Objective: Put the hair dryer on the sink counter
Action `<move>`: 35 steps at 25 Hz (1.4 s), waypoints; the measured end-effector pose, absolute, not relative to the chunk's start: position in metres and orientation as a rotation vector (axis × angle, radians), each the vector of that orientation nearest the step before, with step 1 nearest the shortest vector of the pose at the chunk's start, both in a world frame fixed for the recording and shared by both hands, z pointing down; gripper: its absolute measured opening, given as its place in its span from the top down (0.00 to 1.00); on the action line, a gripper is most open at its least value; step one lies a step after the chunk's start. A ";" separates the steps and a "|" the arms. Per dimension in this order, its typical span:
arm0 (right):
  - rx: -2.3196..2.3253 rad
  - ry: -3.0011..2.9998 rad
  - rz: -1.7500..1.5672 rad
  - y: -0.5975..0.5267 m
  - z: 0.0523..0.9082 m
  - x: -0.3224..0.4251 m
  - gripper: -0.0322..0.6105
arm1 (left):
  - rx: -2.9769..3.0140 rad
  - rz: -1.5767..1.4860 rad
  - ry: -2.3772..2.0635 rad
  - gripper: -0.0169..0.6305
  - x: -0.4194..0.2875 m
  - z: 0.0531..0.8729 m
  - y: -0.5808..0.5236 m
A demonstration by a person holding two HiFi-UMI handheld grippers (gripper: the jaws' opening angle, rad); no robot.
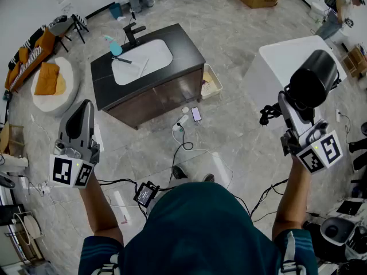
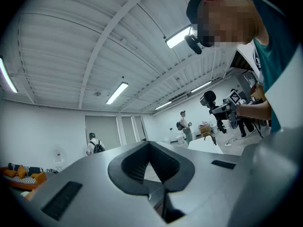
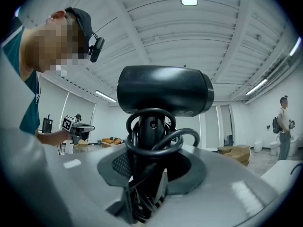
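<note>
Holds the grey left gripper (image 1: 85,105) up at the left, jaws together with nothing between them, well short of the dark-topped sink counter (image 1: 187,43) with its white oval basin (image 1: 141,62) standing on the pale stone floor (image 1: 229,96) ahead. Grips, at the right, a black barrel-bodied hair dryer (image 1: 313,78) by its handle, black cord (image 3: 163,137) looped round it, clamped in the grey right gripper (image 1: 288,103), raised in the air near a white table (image 1: 287,59) and well apart from that counter
</note>
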State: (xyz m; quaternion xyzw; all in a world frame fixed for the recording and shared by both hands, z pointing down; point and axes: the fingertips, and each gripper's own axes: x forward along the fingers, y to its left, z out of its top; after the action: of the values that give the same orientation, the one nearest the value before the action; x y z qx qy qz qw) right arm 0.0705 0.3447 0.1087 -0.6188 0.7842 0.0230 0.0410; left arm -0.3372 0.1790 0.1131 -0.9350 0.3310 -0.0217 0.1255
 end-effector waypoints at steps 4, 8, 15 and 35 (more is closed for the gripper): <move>-1.894 2.399 0.070 0.345 0.109 0.070 0.70 | -2.724 -0.060 0.962 0.97 -0.338 0.114 0.180; -1.894 2.396 0.067 0.344 0.104 0.065 0.70 | -2.728 -0.058 0.961 0.97 -0.343 0.110 0.180; -1.879 2.380 0.049 0.344 0.114 0.075 0.70 | -2.732 -0.061 0.958 0.97 -0.332 0.116 0.184; -1.787 2.400 0.032 0.213 0.132 0.030 0.69 | -2.758 -0.056 0.888 0.97 -0.323 0.142 0.080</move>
State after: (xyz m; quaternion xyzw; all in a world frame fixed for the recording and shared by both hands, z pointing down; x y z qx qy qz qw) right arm 0.0297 0.2135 0.1320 -0.5954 0.7999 0.0106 0.0744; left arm -0.3233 0.0795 0.1416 -0.9446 0.3042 -0.0191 0.1214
